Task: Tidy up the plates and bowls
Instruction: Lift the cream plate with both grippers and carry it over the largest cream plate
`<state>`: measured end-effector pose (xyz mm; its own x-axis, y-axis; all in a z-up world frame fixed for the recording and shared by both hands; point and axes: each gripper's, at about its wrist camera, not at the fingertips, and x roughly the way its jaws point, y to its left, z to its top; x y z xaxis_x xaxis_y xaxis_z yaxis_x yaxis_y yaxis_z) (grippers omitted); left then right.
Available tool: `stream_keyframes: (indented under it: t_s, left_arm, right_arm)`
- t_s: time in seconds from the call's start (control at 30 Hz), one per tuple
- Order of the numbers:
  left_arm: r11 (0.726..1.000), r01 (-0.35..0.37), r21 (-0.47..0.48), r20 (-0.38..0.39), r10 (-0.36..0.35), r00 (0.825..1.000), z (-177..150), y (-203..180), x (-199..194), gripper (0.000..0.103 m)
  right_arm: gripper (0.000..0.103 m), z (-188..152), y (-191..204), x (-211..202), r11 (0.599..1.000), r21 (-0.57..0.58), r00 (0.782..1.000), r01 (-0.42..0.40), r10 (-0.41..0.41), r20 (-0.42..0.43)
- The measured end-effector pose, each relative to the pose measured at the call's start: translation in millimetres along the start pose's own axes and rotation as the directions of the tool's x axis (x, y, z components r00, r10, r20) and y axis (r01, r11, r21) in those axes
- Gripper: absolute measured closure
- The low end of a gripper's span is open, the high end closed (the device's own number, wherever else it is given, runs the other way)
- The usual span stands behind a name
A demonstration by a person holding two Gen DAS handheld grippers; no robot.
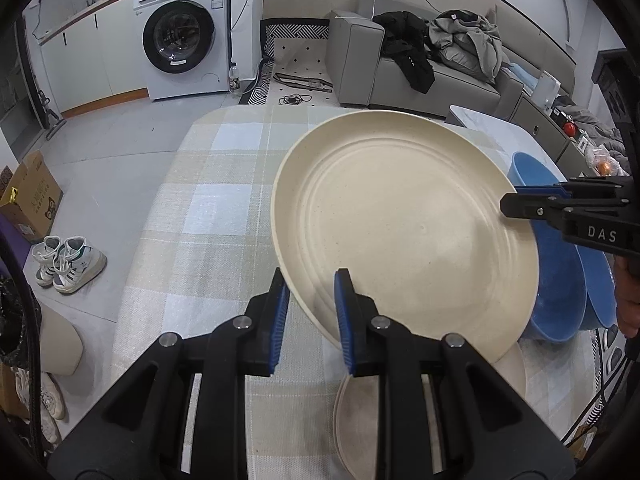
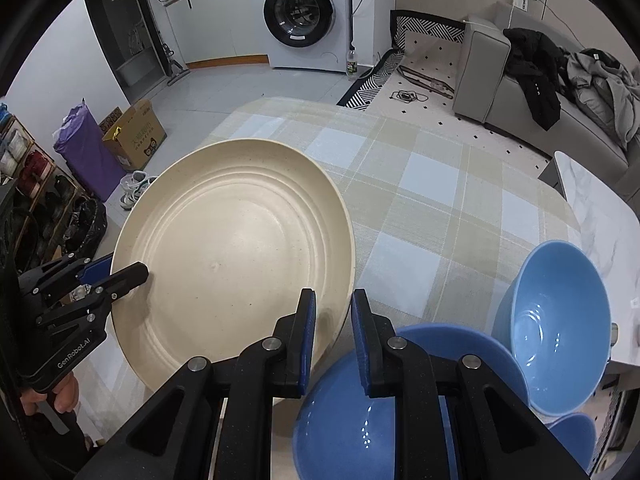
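A large cream plate (image 1: 404, 236) fills the centre right of the left wrist view, tilted and raised above a checked tablecloth (image 1: 208, 216). The left gripper (image 1: 312, 300), at the bottom centre, pinches the plate's near rim between its blue pads. The right gripper (image 1: 520, 200) reaches in from the right edge, its narrow jaws clamped on the opposite rim. Under the plate, at the lower right, lies what seems to be a second cream plate (image 1: 360, 420), partly hidden. Blue bowls (image 1: 560, 300) sit at the right edge, just beside the raised plate. A washing machine (image 1: 184, 32) stands in the upper left and a grey sofa (image 1: 400, 76) in the upper right.
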<state>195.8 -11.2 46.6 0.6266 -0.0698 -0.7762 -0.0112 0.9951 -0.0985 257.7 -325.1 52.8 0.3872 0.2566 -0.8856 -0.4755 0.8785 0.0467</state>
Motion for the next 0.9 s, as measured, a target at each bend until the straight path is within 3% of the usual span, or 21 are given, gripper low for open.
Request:
stream_keyframes:
  t_s: [0.9]
  left_arm:
    - [0.999,0.023,0.04,0.06,-0.025,0.998,-36.9,-11.3,-81.6,0.083]
  right_arm:
    - [0.084,-47.2,25.9,-53.7,1.0,-0.01,0.995,-0.005,0.006,0.095]
